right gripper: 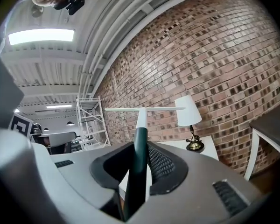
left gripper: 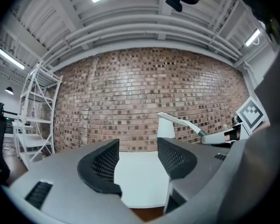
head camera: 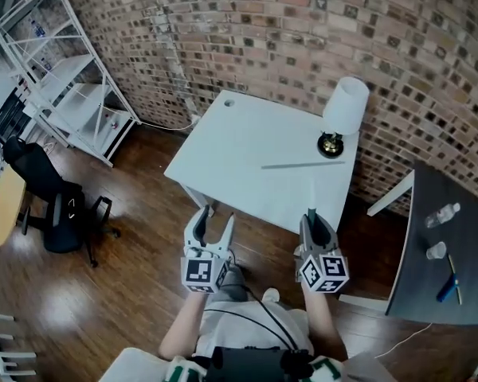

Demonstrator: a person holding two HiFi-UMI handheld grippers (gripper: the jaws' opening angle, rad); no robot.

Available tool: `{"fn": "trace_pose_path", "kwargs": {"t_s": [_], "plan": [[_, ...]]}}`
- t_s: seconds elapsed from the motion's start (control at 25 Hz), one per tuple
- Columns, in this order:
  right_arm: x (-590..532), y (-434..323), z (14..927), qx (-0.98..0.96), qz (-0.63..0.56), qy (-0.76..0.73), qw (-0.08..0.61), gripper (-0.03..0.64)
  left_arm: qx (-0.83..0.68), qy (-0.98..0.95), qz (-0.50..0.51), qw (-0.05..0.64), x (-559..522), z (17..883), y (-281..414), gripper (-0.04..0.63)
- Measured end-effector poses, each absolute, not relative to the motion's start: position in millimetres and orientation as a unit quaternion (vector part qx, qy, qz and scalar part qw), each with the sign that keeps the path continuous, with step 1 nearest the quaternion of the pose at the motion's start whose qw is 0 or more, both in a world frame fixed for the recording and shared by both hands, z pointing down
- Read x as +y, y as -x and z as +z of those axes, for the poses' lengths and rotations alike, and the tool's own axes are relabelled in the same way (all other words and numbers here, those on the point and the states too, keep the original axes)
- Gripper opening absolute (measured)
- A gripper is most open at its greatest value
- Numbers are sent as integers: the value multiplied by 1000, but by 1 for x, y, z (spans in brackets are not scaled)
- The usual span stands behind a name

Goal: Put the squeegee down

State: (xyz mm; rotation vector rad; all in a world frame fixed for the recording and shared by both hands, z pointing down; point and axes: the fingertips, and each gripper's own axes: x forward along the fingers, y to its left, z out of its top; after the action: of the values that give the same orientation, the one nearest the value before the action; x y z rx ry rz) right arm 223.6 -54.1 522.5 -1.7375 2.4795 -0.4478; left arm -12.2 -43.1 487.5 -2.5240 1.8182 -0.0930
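Two tongs are held out at the near edge of the white surface (head camera: 239, 146), which fills the middle of the head view. The right tongs (right gripper: 139, 164) are clamped on the dark green handle of the squeegee (right gripper: 141, 125). The handle runs straight out from the jaws to a white neck and a long pale blade set crosswise. In the head view that blade shows as a thin line over the right half of the surface, just below the lamp (head camera: 342, 110) at the upper right corner. The left tongs (left gripper: 137, 160) stand apart with nothing between them; only the surface and the brick wall show beyond.

By my reading the step in hand is the approach. The squeegee looks held above the surface rather than resting on it, so the setting down is not yet done. The next move calls for lowering the right tongs until blade and handle lie flat on a bare part of the surface, short of the lamp base. Only then should the jaws part. The left tongs have no part in this and need only keep aside.
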Motion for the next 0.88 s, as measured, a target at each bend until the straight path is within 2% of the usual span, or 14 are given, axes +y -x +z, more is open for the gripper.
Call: {"fn": "trace_pose_path", "kwargs": {"t_s": [0.4, 0.64, 0.88], "plan": [[-169, -199, 534, 771, -161, 616, 25, 107, 496, 868, -15, 16, -203, 474, -5, 249], [-232, -166, 535, 740, -167, 652, 11, 107, 450, 893, -6, 9, -278, 468, 14, 249], [-248, -144, 555, 695, -203, 690, -2, 107, 422, 907, -6, -15, -322, 478, 32, 249]]}}
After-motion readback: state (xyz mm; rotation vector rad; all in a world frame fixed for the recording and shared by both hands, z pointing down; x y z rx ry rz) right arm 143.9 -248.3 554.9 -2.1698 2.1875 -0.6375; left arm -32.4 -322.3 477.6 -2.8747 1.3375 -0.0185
